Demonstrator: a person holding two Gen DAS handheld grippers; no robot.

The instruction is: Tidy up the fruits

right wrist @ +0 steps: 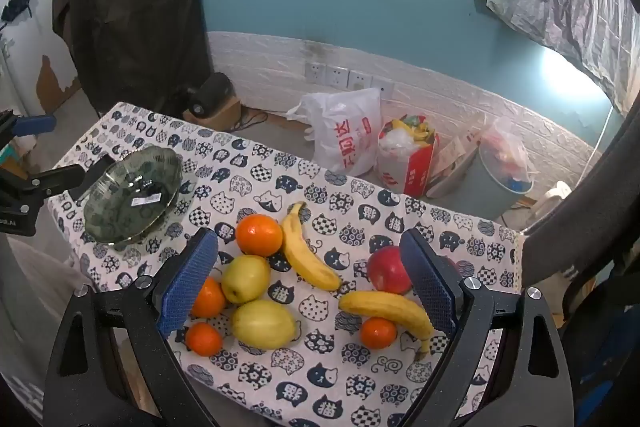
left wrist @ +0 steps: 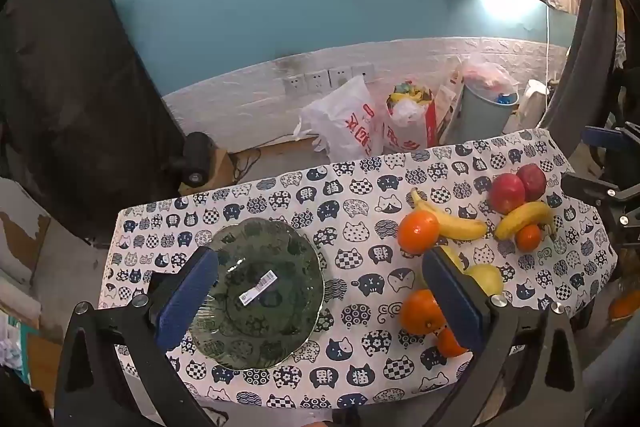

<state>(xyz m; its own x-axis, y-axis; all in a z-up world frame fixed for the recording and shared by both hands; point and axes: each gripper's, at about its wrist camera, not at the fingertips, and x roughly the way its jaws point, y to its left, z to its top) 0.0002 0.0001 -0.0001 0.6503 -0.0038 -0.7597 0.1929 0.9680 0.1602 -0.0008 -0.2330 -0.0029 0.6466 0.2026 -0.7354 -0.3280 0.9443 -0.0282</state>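
Both jaws spread wide and empty: left gripper [left wrist: 320,293] above the empty glass bowl [left wrist: 256,291] near the tabletop's left edge, right gripper [right wrist: 308,279] over the fruit heaped toward the right edge. Risk judged: round oranges [right wrist: 259,235] rolling off the cloth if nudged. Long axis of each banana [right wrist: 308,251] running diagonally, the farther one's stem toward the far edge.
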